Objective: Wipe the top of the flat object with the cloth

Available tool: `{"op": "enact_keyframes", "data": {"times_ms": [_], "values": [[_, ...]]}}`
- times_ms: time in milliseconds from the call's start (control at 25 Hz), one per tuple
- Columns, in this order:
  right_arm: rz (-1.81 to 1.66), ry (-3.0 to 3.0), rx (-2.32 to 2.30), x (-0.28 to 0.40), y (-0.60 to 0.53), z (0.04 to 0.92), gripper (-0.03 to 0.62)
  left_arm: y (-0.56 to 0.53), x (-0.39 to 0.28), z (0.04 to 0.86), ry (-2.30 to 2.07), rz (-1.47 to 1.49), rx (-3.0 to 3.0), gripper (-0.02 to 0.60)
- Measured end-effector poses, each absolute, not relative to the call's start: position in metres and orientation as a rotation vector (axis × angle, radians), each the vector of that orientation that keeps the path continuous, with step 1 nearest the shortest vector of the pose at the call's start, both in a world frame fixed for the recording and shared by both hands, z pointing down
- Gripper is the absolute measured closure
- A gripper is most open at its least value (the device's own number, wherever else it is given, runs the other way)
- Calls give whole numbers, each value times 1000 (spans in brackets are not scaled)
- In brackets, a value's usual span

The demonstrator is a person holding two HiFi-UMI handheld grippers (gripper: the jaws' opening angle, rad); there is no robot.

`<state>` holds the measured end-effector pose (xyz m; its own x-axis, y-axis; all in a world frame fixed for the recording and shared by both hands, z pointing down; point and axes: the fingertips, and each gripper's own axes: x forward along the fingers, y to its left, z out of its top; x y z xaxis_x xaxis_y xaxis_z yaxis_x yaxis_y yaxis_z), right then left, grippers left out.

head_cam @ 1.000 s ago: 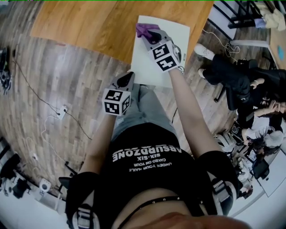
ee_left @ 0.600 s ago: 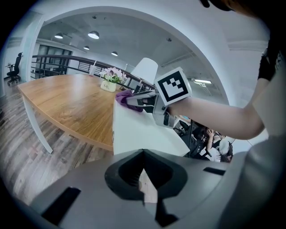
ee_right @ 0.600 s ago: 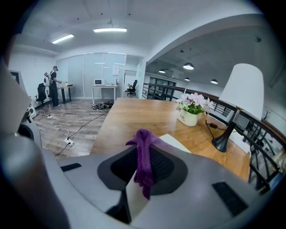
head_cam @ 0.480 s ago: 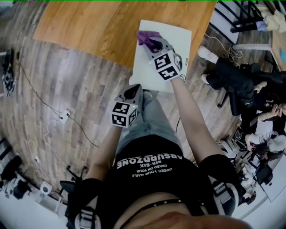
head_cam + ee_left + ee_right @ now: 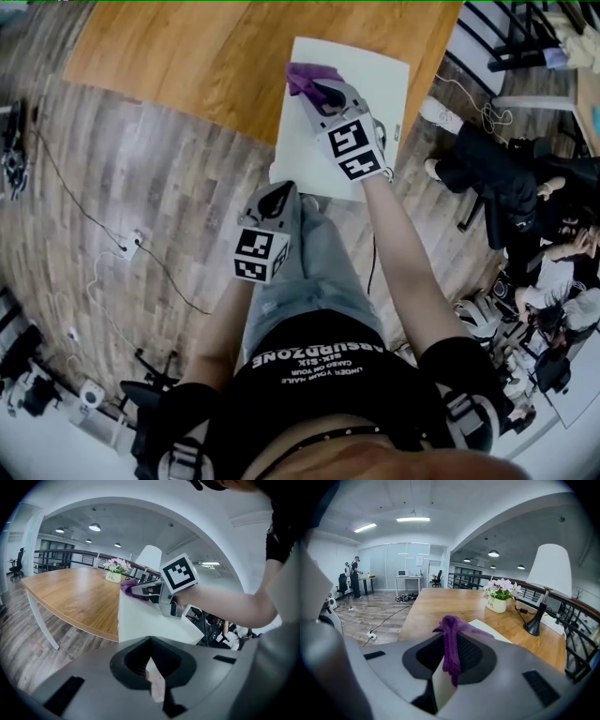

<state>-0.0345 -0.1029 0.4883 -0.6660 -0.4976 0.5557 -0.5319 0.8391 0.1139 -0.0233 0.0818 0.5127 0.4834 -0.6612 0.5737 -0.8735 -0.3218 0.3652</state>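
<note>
A flat white board (image 5: 375,80) lies on the near edge of a wooden table (image 5: 206,56). My right gripper (image 5: 317,89) is shut on a purple cloth (image 5: 302,77) and presses it onto the board near its far left corner. In the right gripper view the cloth (image 5: 452,641) hangs bunched between the jaws of the right gripper (image 5: 449,665), above the board (image 5: 487,626). My left gripper (image 5: 274,197) hovers shut and empty by the board's near left corner, off the table. The left gripper view shows the left gripper (image 5: 152,679) facing the board (image 5: 140,620) and the cloth (image 5: 126,585).
A white lamp (image 5: 551,585) and a flower pot (image 5: 499,599) stand farther back on the table. Seated people (image 5: 506,173) and chairs are to the right. Cables and a power strip (image 5: 131,239) lie on the wooden floor at left.
The right gripper has drawn the cloth a little nearer along the board's left side. The left gripper has dropped slightly lower beside the board's near corner.
</note>
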Motion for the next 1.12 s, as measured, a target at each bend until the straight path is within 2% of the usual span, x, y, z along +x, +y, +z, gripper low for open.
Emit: {"op": "enact_keyframes", "data": {"times_ms": [1120], "values": [[79, -2430, 645, -33, -48, 491, 519, 67, -20, 512, -1385, 290, 2095, 566]]}}
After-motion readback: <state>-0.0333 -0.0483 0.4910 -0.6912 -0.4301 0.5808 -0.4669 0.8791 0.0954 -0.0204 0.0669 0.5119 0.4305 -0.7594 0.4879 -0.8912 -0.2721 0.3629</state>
